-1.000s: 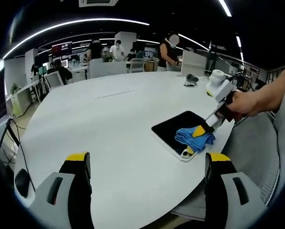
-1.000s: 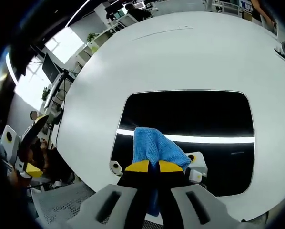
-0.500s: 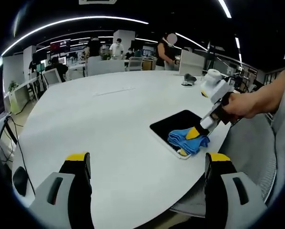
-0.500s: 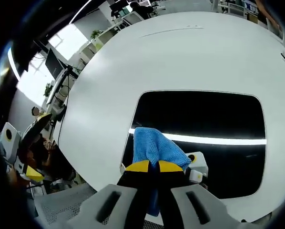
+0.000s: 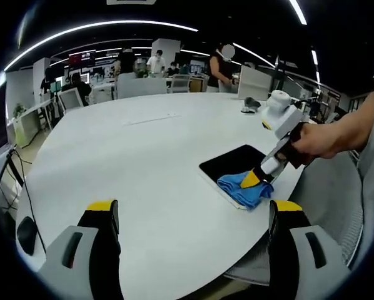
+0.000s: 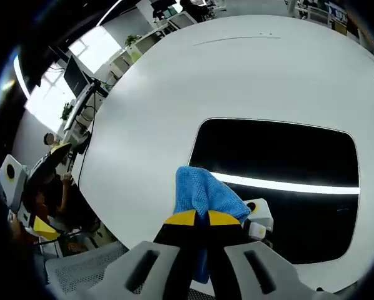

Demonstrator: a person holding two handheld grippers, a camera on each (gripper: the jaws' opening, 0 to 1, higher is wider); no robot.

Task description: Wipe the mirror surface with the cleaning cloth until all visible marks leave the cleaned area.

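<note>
The left gripper (image 5: 190, 219) is held above the white desk (image 5: 131, 156) with its fingers spread and nothing between them. The blue cloth (image 6: 202, 195) has been dragged toward the mirror's (image 6: 281, 162) near left corner since a second ago, and now overlaps that edge. It is pinched by the right gripper (image 6: 196, 218), whose fingers are pressed together on it.

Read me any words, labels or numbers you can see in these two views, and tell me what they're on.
None can be read.
The wall screen at the far end of the room shows coloured content, too small and blurred to read.
The mirror, cloth and table carry no visible text.
</note>
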